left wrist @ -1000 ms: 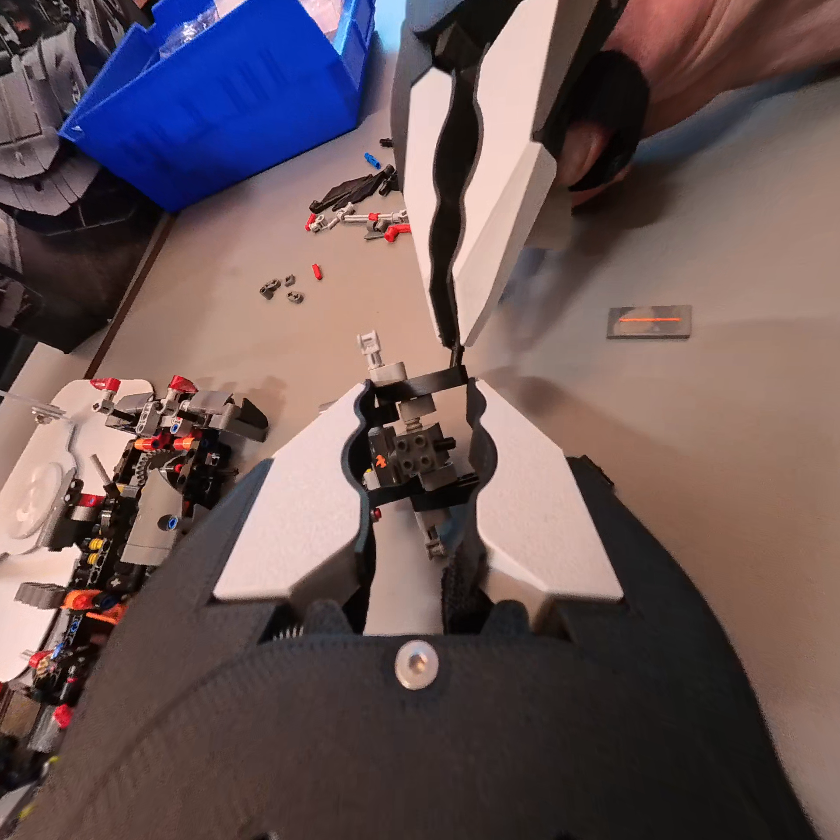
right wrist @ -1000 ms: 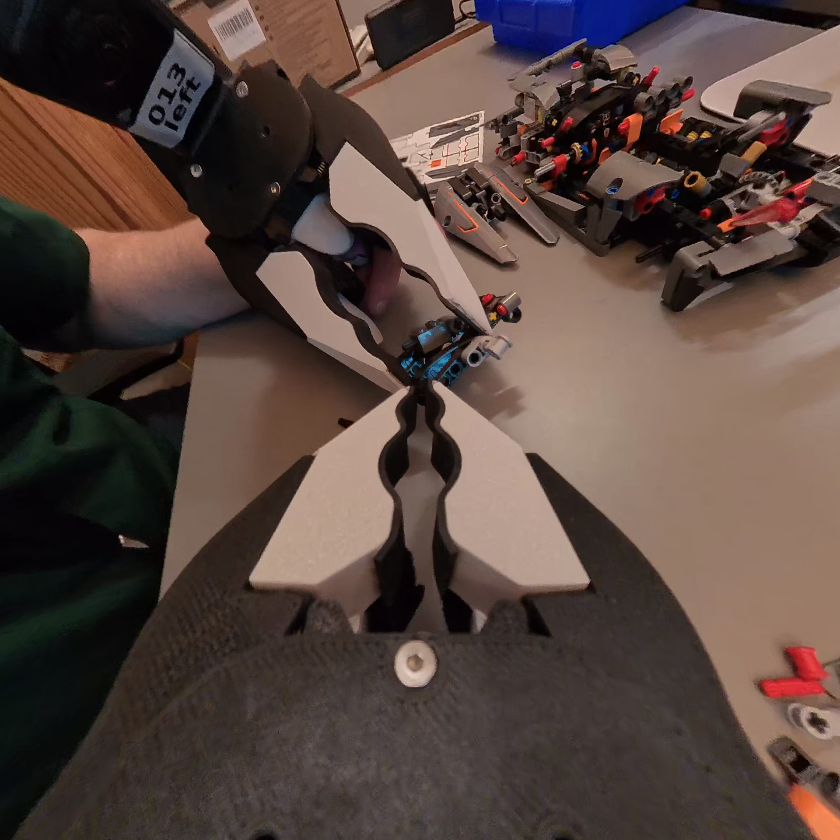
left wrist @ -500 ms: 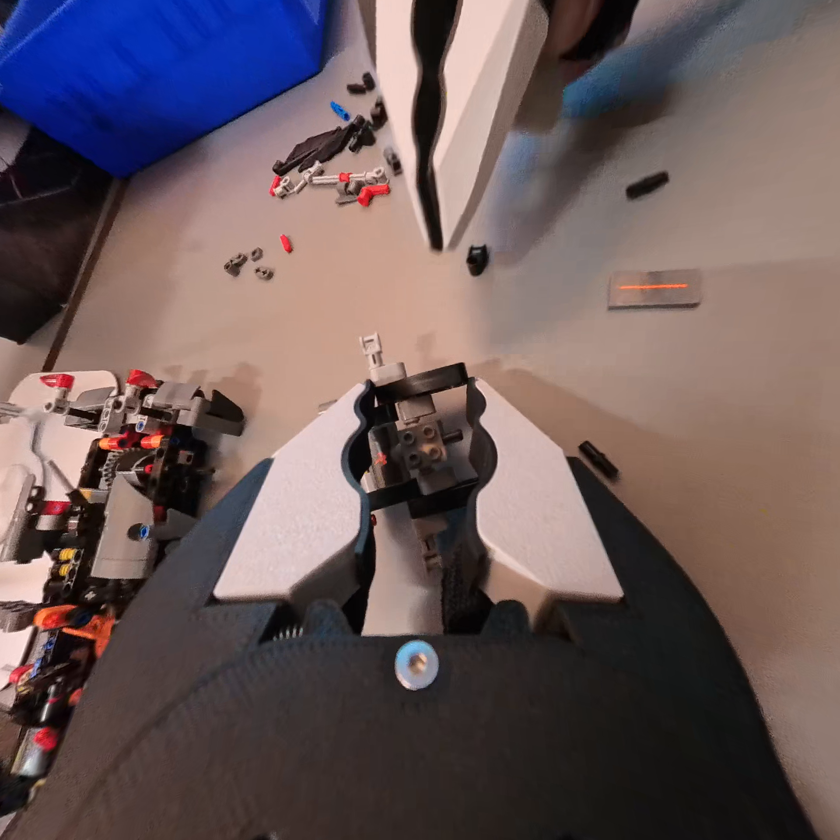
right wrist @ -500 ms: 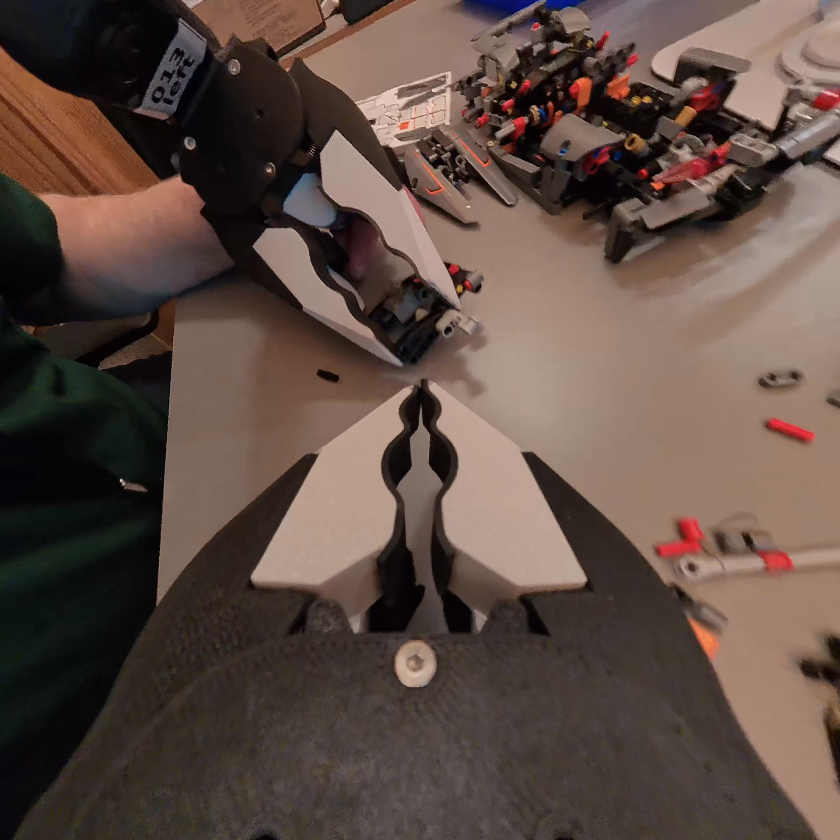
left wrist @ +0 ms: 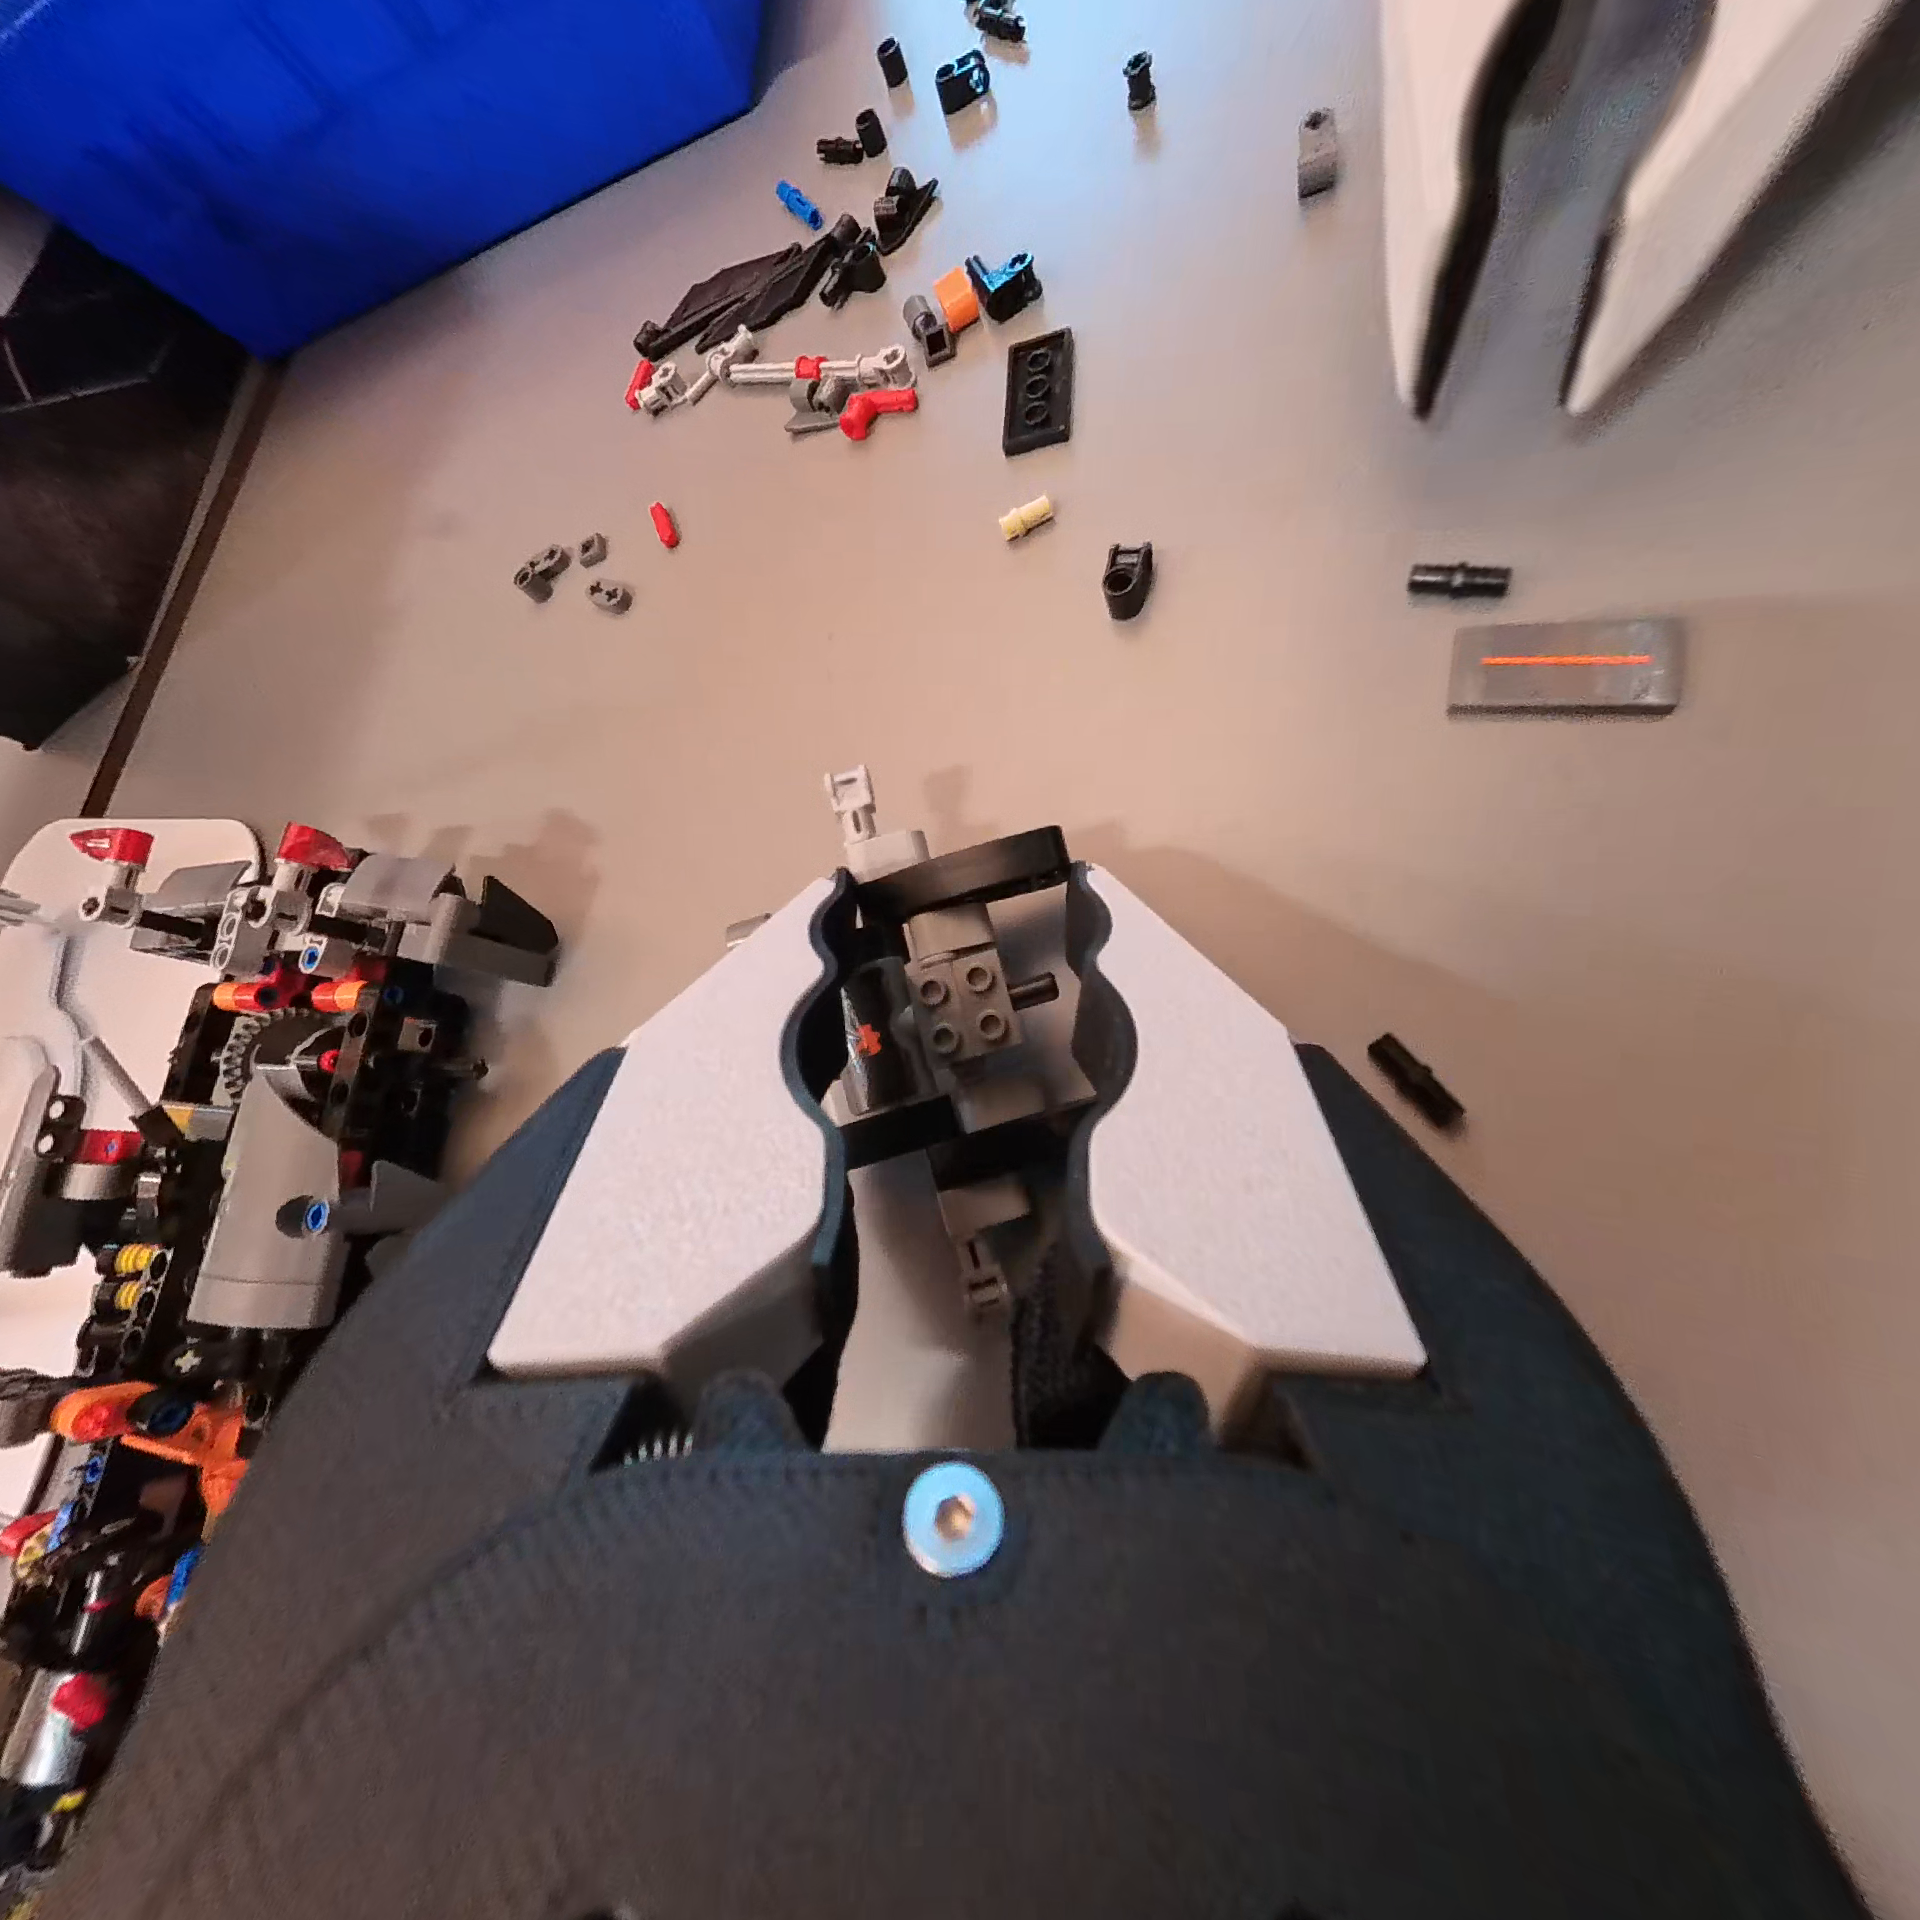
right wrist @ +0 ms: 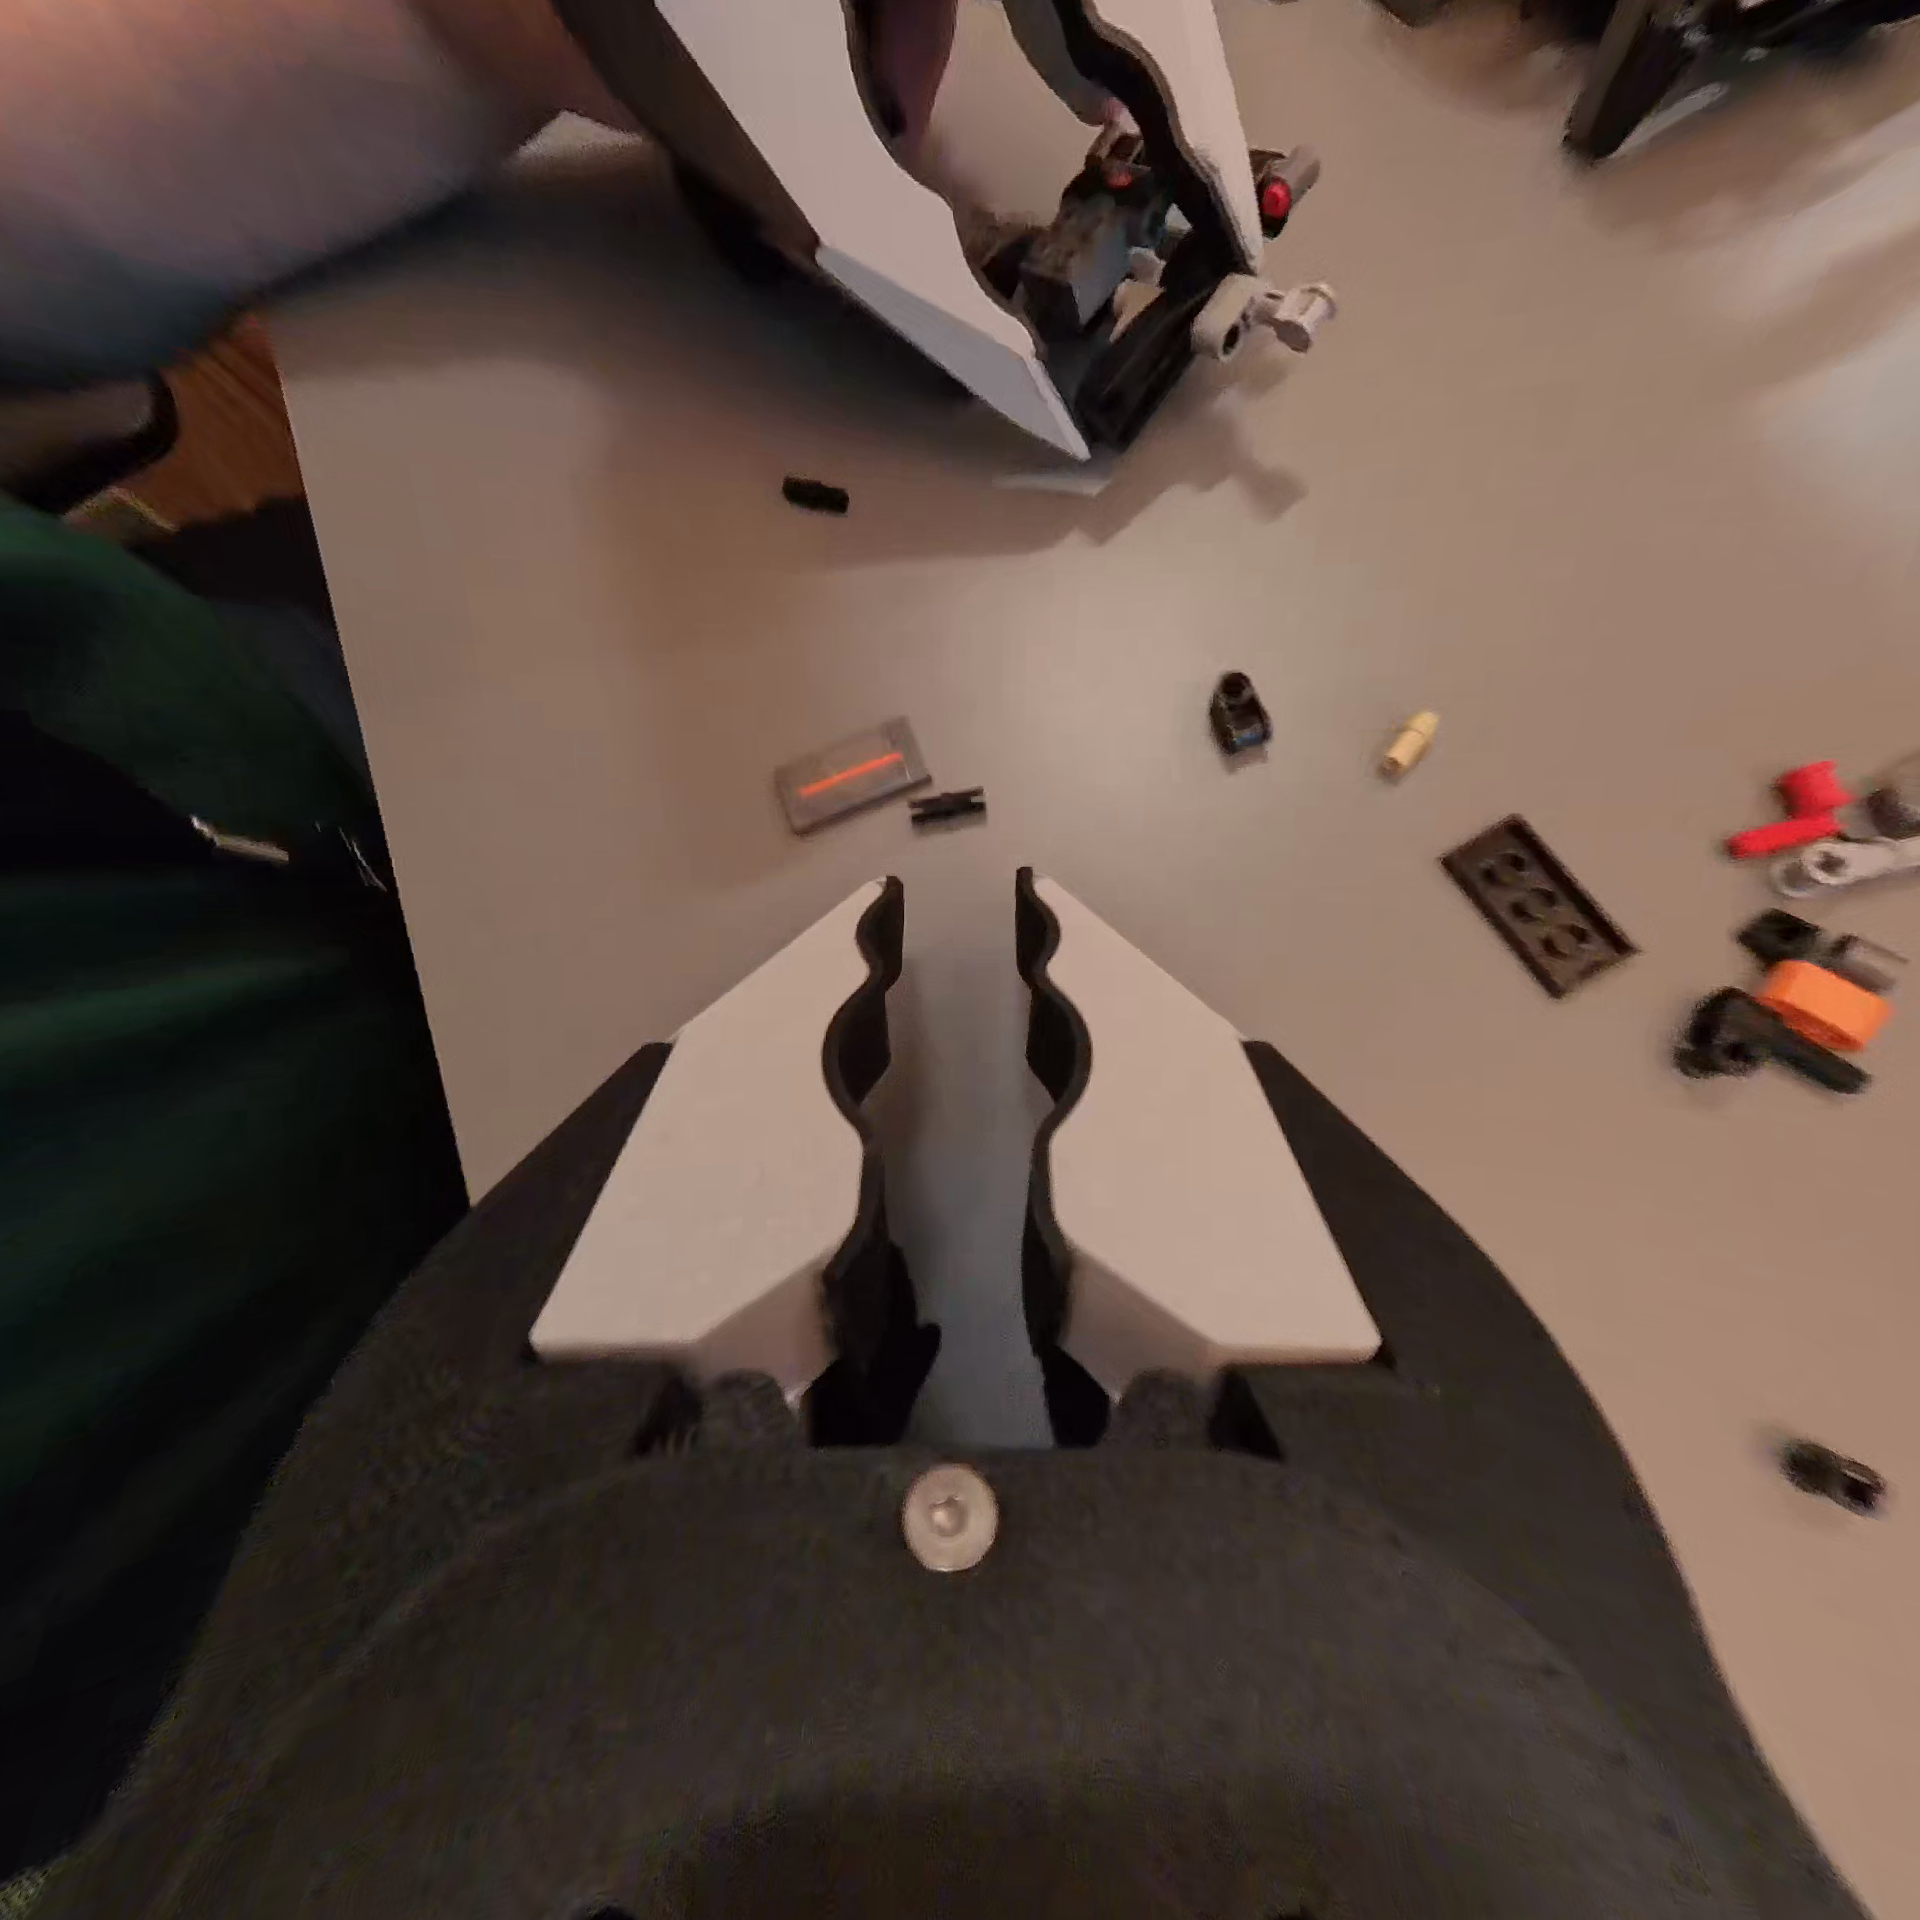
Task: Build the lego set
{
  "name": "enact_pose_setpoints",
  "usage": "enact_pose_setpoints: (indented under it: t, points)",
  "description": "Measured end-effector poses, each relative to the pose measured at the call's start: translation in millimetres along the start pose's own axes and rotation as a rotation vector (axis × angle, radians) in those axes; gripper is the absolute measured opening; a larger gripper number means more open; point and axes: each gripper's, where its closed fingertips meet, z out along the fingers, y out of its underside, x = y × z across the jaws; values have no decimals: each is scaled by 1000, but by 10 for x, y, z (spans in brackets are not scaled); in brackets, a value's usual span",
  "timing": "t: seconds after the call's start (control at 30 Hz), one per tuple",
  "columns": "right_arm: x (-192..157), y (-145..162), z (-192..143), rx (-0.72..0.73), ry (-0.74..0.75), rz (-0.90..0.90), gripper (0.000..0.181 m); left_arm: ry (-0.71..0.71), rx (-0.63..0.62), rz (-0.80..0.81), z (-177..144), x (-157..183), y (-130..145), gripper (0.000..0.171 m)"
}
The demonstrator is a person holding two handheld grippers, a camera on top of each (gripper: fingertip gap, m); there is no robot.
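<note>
My left gripper (left wrist: 961, 878) is shut on a small grey and black lego subassembly (left wrist: 961, 1003) and holds it just above the grey table (left wrist: 1351, 935). A light grey connector sticks out past the fingertips. The left gripper also shows in the right wrist view (right wrist: 1153, 353), still on the subassembly (right wrist: 1101, 270). My right gripper (right wrist: 956, 878) is open a little and empty. It hovers just short of a black pin (right wrist: 945, 805) and a grey tile with an orange stripe (right wrist: 852, 774). The right gripper also shows at the top right of the left wrist view (left wrist: 1496, 405).
The large part-built lego car (left wrist: 270, 1091) lies at the left. A blue bin (left wrist: 364, 135) stands at the back left. Loose parts lie scattered: a black plate (right wrist: 1536, 904), a tan pin (right wrist: 1408, 743), a black connector (right wrist: 1238, 715), red and orange pieces (right wrist: 1818, 1003), another black pin (left wrist: 1415, 1078). One gripper's finger ends stand about 12 cm off the other's. The black connector (right wrist: 1238, 715) lies around 6 cm away from my right fingertips. Look for it in the left wrist view (left wrist: 1130, 566) too.
My right gripper was shut at the tip of the subassembly. It has pulled back to the right and opened. My left gripper still holds the subassembly.
</note>
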Motion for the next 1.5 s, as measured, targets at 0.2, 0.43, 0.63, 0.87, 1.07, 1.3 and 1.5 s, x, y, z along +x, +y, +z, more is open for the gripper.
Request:
enact_pose_setpoints:
  t: [0.2, 0.43, 0.63, 0.87, 1.07, 1.3, 1.5]
  points:
    - [-107, -67, 215, -43, 22, -1, 20, -10, 3, -7, -6, -9, 16, 38]
    - [-76, -115, 304, -47, 47, 4, 12, 5, 19, -22, -12, -9, 13, 38]
    - [-99, -141, 288, -21, 59, 72, 17, 16, 22, -36, -9, -11, 24, 38]
    - [-100, -206, 398, -24, 52, 70, 19, 19, 22, -46, -3, -17, 29, 38]
    - [-117, -210, 345, 7, 74, 53, 11, 21, 22, -48, 1, -19, 29, 38]
    - [-61, -165, 381, -14, 100, 30, 2, 19, 24, -43, 4, -19, 24, 38]
    - [-74, -151, 368, -8, 100, 23, 2, 21, 23, -46, 7, -21, 25, 38]
